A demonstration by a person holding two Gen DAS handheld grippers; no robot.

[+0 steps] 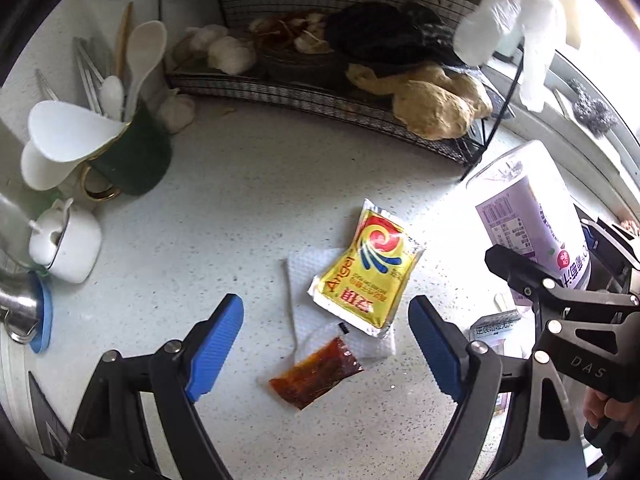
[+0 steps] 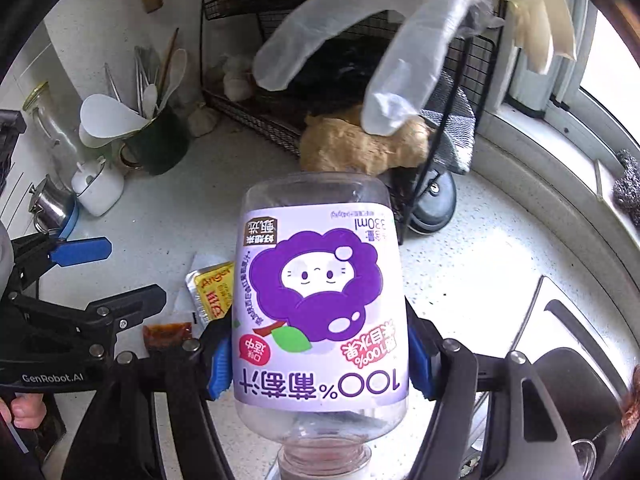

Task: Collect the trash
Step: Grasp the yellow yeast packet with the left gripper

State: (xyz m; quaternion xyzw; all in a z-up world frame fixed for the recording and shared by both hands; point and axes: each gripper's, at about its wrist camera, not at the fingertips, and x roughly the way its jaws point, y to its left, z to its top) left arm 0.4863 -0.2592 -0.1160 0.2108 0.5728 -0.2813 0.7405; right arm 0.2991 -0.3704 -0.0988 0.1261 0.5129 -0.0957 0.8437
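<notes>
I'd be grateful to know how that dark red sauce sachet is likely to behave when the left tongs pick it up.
The sauce sachet lies flat and thin on the counter, so it is probably floppy and light. Its clear film looks glossy, so possibly slippery. One end looks torn, so it might leak if squeezed by the open left tongs.

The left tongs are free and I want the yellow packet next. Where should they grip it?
Grip the yellow packet by its raised upper crimped edge, coming from above. It lies flat, partly on the napkin, so its middle offers nothing to pinch.
</notes>
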